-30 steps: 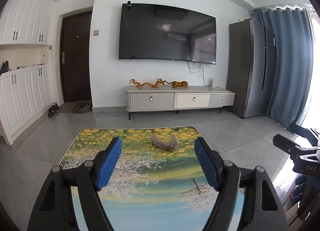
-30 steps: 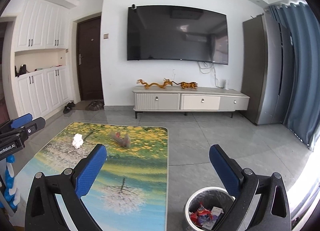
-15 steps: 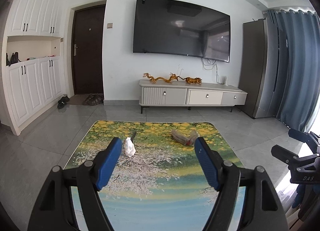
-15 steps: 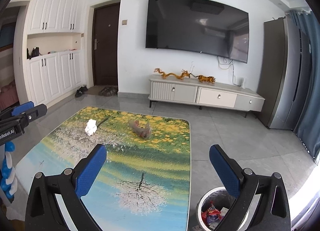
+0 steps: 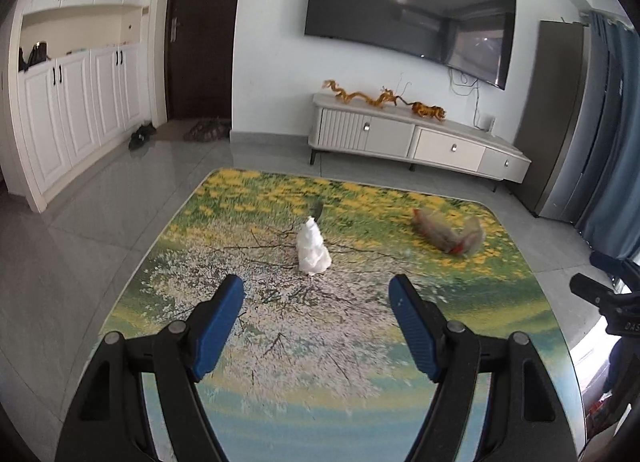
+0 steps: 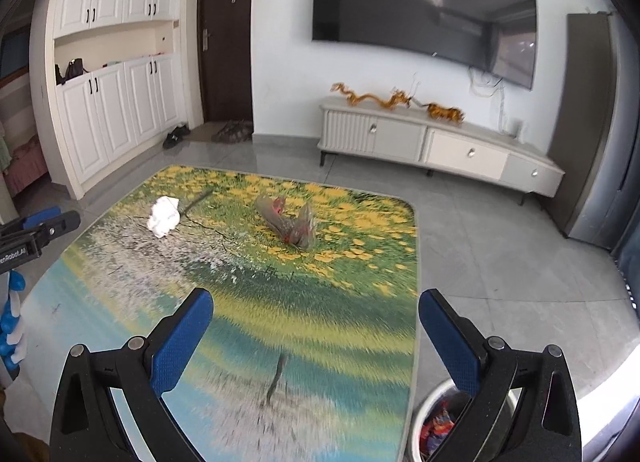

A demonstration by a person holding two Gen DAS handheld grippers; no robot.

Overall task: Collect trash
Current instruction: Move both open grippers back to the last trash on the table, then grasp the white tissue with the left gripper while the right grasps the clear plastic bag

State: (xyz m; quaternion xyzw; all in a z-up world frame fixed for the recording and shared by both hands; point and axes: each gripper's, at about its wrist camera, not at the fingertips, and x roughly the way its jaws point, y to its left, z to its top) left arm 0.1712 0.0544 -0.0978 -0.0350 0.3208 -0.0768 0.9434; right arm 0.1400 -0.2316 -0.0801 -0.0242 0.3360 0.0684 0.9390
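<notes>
A crumpled white tissue (image 5: pixel 313 248) stands on the table with the painted landscape top (image 5: pixel 280 350), just beyond my open, empty left gripper (image 5: pixel 318 294). A crumpled grey-and-red wrapper (image 5: pixel 450 231) lies further right. In the right wrist view the tissue (image 6: pixel 163 216) is at far left and the wrapper (image 6: pixel 291 222) near the middle, well beyond my open, empty right gripper (image 6: pixel 316 310). A bin (image 6: pixel 440 422) holding coloured trash stands on the floor at the table's right edge, under the right finger.
A low TV cabinet (image 5: pixel 416 140) with golden ornaments and a wall TV stand beyond the table. White cupboards (image 5: pixel 76 102) and a dark door are at left, a grey fridge and blue curtain at right. Shoes lie by the door.
Both grippers have tilted down and moved forward over the table. The tissue came into the left view and now sits close ahead between its fingers. Both jaws stayed open.
</notes>
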